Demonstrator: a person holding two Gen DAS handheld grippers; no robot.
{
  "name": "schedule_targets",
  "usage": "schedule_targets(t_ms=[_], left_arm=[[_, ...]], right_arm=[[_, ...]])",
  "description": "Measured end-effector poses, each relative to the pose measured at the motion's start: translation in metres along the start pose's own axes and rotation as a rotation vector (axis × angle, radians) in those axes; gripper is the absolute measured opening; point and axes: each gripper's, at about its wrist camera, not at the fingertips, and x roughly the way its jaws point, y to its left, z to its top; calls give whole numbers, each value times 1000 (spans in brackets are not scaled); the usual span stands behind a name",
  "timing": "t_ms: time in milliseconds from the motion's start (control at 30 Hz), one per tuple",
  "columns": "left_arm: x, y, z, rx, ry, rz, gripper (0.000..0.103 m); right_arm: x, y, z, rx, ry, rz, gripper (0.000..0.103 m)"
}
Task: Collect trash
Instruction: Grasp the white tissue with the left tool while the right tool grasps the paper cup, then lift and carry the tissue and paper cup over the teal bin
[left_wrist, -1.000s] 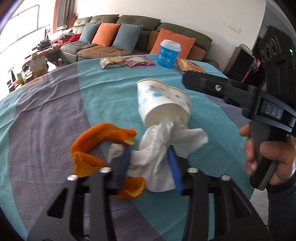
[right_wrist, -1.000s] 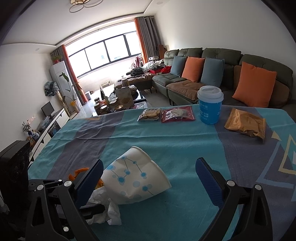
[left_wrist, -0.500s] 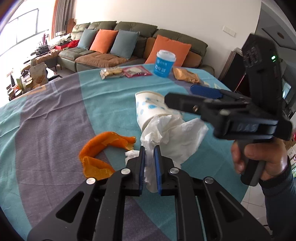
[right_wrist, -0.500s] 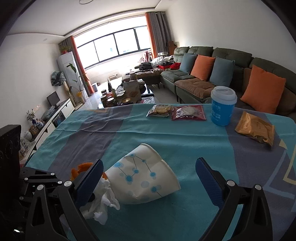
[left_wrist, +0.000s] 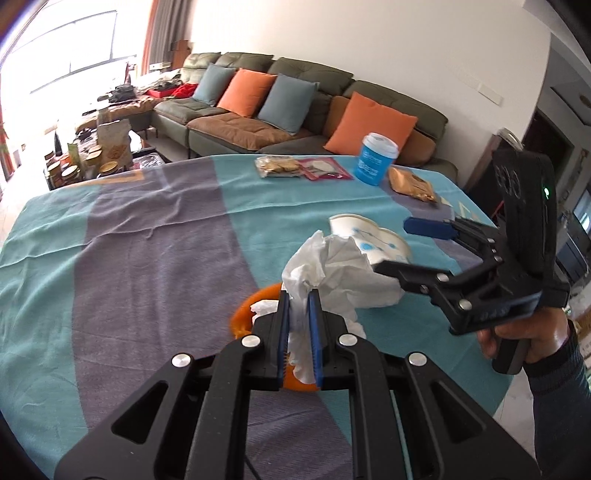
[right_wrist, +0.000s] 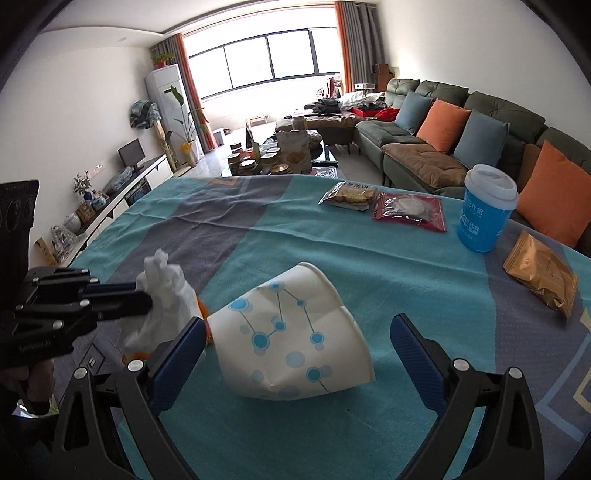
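Left tool (left_wrist: 298, 295) pinches tissue (left_wrist: 332, 273) beside tipped paper cup (right_wrist: 295, 336).

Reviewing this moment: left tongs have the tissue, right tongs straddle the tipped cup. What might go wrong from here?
1. The left tongs pinch only a fold of the tissue; it may tear or slip free.
2. The paper cup is already creased; the open right tongs may crush it or push it away.
3. The orange peel beneath the tissue may be overlooked.
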Motion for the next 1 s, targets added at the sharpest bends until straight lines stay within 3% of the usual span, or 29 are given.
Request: schedule_targets(t_ms=[200,300,367,467,1000], left_arm=[[-5,5,6,-13,-26,17,11],[-9,6,8,-14,-40,20,11],[-12,6,9,-15,-47,22,11],[-16,7,10,-15,-55,24,11],[-51,10,3,-10,-111,62,11]], right_arm=[[8,6,-6,-38,42,9,96],[11,6,-8,-44,68,14,87],[11,6,-10,-43,82,11,76],[9,6,-12,-37,78,15,75],[-48,21,-23,135,-110,-53,75]])
